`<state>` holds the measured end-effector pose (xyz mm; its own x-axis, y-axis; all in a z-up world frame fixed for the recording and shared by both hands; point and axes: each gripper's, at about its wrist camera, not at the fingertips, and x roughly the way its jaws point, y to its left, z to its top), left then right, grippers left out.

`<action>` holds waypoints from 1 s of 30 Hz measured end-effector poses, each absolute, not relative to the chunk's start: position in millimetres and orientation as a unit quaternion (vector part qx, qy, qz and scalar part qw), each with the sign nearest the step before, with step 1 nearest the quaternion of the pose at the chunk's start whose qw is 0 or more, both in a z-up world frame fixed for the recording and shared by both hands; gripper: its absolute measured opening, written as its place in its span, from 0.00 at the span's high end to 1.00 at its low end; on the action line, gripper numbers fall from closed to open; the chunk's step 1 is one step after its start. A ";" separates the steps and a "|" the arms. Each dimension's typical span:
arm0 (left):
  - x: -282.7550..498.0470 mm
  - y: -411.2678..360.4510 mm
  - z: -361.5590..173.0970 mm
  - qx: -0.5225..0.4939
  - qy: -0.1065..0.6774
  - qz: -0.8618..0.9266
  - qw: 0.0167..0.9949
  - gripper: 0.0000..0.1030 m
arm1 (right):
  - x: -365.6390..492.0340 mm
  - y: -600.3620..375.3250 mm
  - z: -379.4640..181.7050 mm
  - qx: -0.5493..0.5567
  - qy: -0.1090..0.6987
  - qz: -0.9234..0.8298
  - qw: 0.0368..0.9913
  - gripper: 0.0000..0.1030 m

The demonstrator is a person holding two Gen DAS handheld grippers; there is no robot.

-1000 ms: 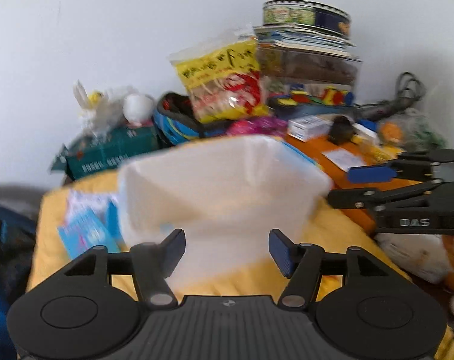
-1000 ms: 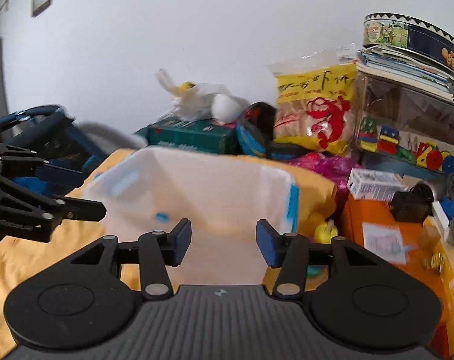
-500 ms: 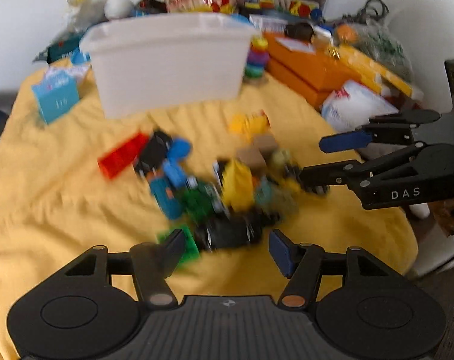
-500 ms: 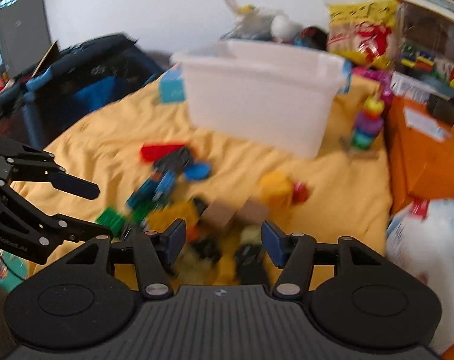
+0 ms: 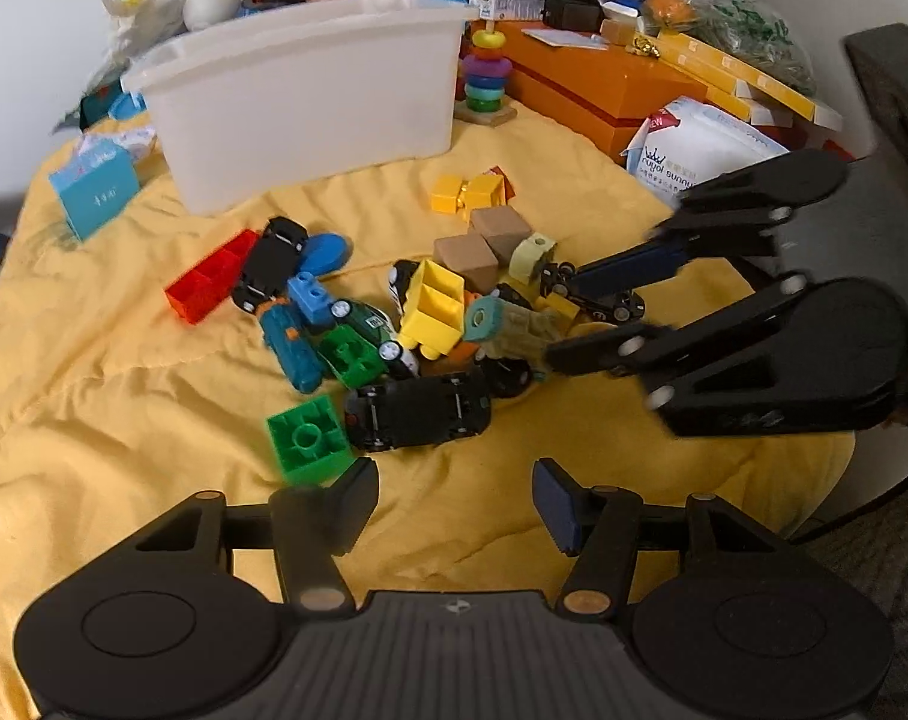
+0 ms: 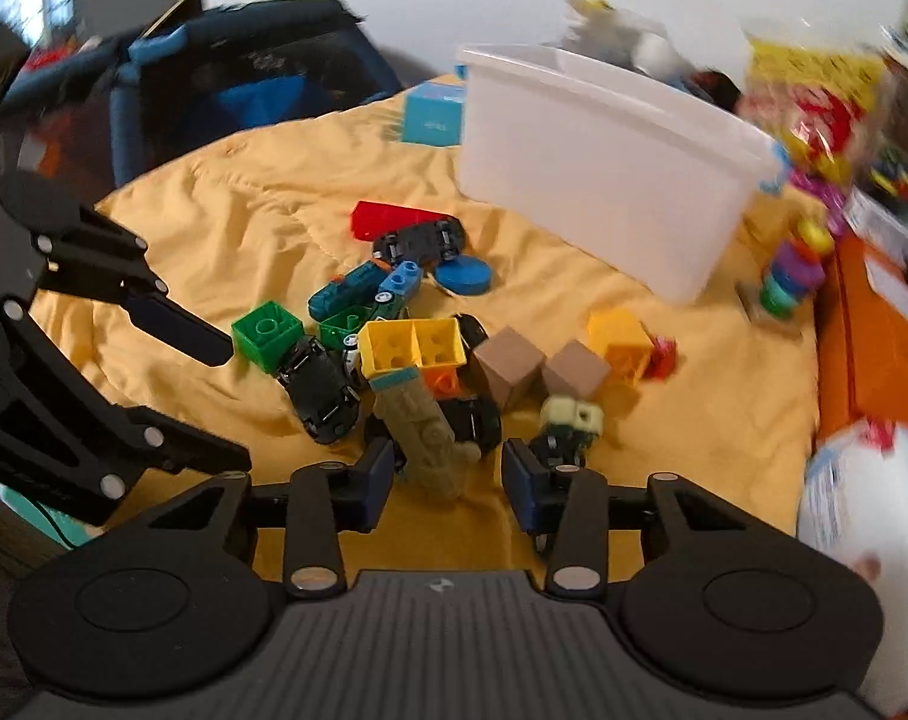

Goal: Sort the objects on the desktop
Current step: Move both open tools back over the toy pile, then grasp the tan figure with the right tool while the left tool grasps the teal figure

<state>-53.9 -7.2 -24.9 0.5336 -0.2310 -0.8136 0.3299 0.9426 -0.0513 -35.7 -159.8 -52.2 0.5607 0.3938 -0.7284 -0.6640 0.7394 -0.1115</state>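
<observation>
A pile of toys lies on the yellow cloth [image 5: 123, 372]: a green brick [image 5: 306, 438], a black car [image 5: 417, 411], a yellow brick [image 5: 432, 306], wooden cubes [image 5: 472, 255] and a pale olive toy [image 6: 423, 426]. Behind them stands a white bin [image 5: 309, 90]. My left gripper [image 5: 454, 495] hovers just short of the green brick and the black car, its jaws closing with only cloth between them. The jaws of my right gripper [image 6: 447, 480] are closing around the near end of the olive toy, with gaps still showing at both pads.
An orange box [image 5: 592, 78], a ring stacker [image 5: 484, 78] and a white bag [image 5: 706, 150] crowd the right side. A small blue box [image 5: 93, 186] sits left of the bin. A dark blue bag [image 6: 243, 78] lies beyond the cloth's left edge.
Both grippers have tipped down from the bin to the toy pile and come close to it. The right jaws have narrowed around the olive toy.
</observation>
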 end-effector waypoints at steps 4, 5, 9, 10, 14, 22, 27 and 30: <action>-39.7 -3.7 -35.3 0.003 0.482 -0.166 0.860 0.41 | -24.2 -145.0 -65.5 -0.228 0.357 0.327 0.845 0.65; -38.1 -3.1 -36.1 -0.002 0.482 -0.164 0.861 0.41 | -23.7 -142.4 -68.2 -0.240 0.357 0.326 0.842 0.67; -33.5 -2.0 -39.6 -0.012 0.484 -0.159 0.860 0.41 | -28.1 -147.1 -65.9 -0.230 0.365 0.321 0.843 0.76; -30.9 -1.3 -40.4 -0.014 0.486 -0.156 0.860 0.41 | -27.5 -150.5 -63.6 -0.216 0.373 0.315 0.846 0.76; -18.1 3.4 -42.5 -0.038 0.493 -0.143 0.858 0.41 | -24.0 -164.6 -51.0 -0.166 0.403 0.302 0.848 0.76; -5.8 14.9 -29.9 -0.040 0.473 -0.131 0.870 0.41 | -23.3 -178.8 -34.1 -0.153 0.456 0.295 0.826 0.77; 4.7 17.1 -9.5 0.011 0.431 -0.121 0.894 0.41 | -16.4 -169.7 -57.6 -0.153 0.475 0.287 0.817 0.75; 26.1 25.0 -3.8 0.024 0.423 -0.110 0.899 0.42 | -18.4 -167.6 -63.0 -0.157 0.467 0.283 0.823 0.64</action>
<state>26.1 25.0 -3.8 0.6176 -0.1780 -0.7661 0.2186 0.9745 -0.0501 -18.4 -167.6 -63.0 0.4028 0.3190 -0.8579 -0.6123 0.7906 0.0065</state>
